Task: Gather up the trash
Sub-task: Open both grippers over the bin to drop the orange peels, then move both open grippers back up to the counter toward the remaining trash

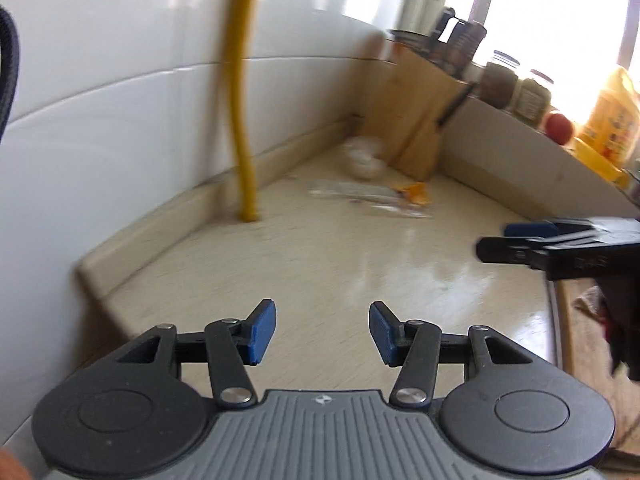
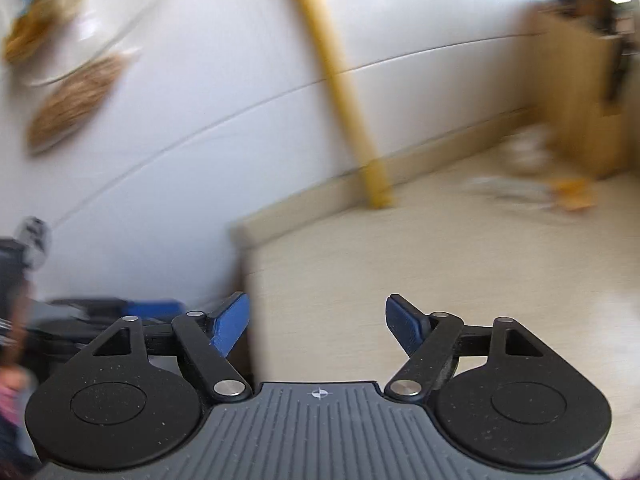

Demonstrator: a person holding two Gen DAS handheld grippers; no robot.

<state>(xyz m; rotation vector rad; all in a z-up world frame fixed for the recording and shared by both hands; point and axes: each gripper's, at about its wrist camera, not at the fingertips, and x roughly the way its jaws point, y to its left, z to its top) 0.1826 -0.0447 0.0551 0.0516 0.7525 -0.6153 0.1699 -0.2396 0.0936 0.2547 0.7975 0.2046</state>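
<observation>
On the beige counter [image 1: 320, 264] lies trash near the far corner: a clear plastic wrapper [image 1: 368, 196] with an orange scrap [image 1: 416, 194] at its end, and a crumpled white piece [image 1: 364, 156] beside the knife block. My left gripper [image 1: 322, 332] is open and empty, well short of the trash. My right gripper [image 2: 318, 326] is open and empty over the counter's left edge; it also shows in the left wrist view [image 1: 560, 240] at the right. The wrapper [image 2: 512, 190] and orange scrap [image 2: 572, 196] appear blurred in the right wrist view.
A yellow pipe [image 1: 242, 100] runs down the white tiled wall [image 1: 120, 80] to the counter. A wooden knife block [image 1: 416, 112] stands in the corner. Jars [image 1: 500, 80], a red fruit [image 1: 558, 128] and a yellow bottle [image 1: 612, 120] line the window ledge. Brushes [image 2: 76, 100] hang on the wall.
</observation>
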